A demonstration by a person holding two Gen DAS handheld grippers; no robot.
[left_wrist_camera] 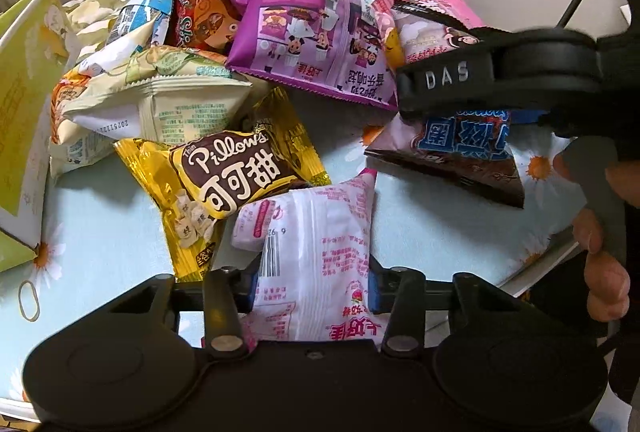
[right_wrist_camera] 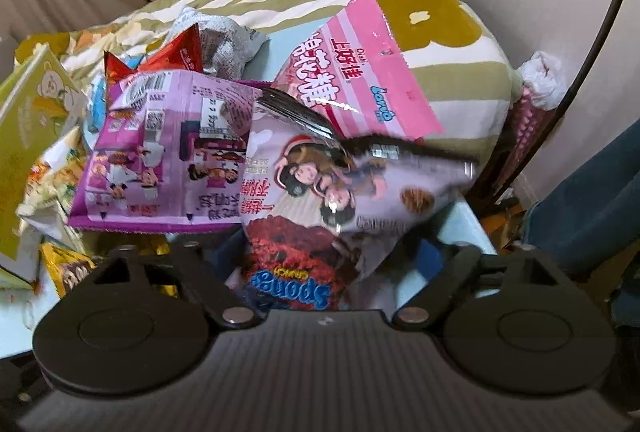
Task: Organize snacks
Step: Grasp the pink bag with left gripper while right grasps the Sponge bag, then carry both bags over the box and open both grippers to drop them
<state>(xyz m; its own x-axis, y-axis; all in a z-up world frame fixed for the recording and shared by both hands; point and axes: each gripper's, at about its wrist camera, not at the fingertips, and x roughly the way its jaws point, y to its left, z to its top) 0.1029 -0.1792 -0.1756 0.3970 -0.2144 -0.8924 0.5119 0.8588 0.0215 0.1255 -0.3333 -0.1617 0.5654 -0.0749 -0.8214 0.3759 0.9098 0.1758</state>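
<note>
The left gripper (left_wrist_camera: 314,284) pinches the white-pink packet (left_wrist_camera: 316,232), just right of the gold Pillows bag (left_wrist_camera: 224,183), while the right gripper (right_wrist_camera: 332,264) stands half-open around the Sponge bag (right_wrist_camera: 320,216), grip unclear

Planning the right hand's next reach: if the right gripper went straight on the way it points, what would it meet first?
Probably the Sponge Crunch bag, already lying between the right gripper's jaws; depth is unclear.
</note>
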